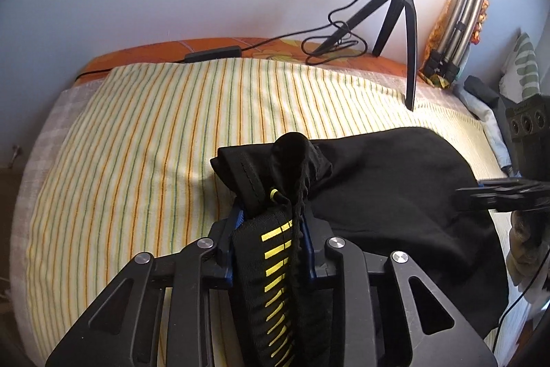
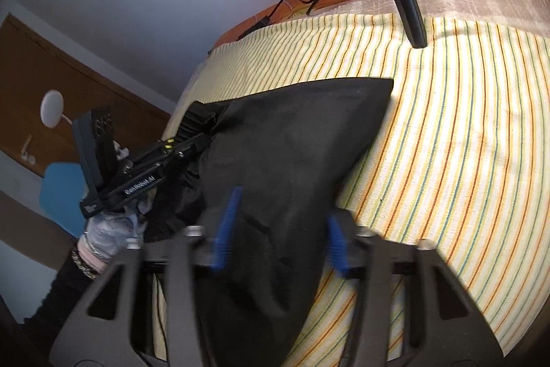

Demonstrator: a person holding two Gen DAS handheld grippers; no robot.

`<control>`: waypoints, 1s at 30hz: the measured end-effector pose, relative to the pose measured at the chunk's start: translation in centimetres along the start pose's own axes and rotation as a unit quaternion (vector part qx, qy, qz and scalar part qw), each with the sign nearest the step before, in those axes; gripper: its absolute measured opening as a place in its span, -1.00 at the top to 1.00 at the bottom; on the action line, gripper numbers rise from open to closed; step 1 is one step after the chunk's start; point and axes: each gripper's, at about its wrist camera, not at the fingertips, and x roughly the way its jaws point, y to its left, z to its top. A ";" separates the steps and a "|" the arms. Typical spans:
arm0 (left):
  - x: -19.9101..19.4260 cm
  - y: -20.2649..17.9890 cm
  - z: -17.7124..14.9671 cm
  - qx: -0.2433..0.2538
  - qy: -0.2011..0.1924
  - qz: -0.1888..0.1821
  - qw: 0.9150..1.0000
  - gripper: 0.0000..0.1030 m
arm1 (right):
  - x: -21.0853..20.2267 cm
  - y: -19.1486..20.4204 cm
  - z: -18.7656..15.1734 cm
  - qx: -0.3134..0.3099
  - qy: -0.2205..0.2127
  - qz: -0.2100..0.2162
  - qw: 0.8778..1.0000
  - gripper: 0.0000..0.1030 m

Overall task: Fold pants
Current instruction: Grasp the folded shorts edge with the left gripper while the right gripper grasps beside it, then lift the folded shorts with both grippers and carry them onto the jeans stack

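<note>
Black pants [image 1: 385,181] on striped bedsheet [image 1: 137,133], left tongs [image 1: 271,222] clamping waistband (bunched), right tongs [image 2: 280,229] apart.

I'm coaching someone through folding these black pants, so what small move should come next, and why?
Probably finish the right hand-held gripper's grasp. The left hand-held gripper already pinches the bunched waistband of the black pants, while in the blurred right wrist view the right one's blue pads straddle the cloth without clearly pressing it. Both ends held allows an even lift.

Bed [image 1: 41,160] with striped sheet [image 1: 137,126] — black pants [image 1: 395,188], tripod [image 1: 409,23], cable [image 1: 330,40] lying on it
</note>
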 end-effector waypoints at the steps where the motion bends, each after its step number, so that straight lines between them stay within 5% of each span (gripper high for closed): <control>1: -0.3 0.1 0.0 -0.004 -0.005 -0.002 1.000 0.53 | 0.1 0.1 0.0 0.000 0.002 -0.008 1.000 0.76; 10: -4.4 -1.3 0.4 0.003 -0.056 0.000 0.998 0.60 | -2.3 2.2 -0.5 -0.029 -0.043 -0.017 0.999 0.82; 21: -12.8 -7.4 1.7 0.064 -0.142 -0.003 0.988 0.63 | -10.4 6.8 -2.2 -0.096 -0.116 -0.046 0.988 0.89; 30: -4.8 -5.9 2.1 -0.004 -0.037 -0.041 0.998 0.63 | -8.3 1.8 -2.0 -0.028 -0.052 -0.075 0.995 0.89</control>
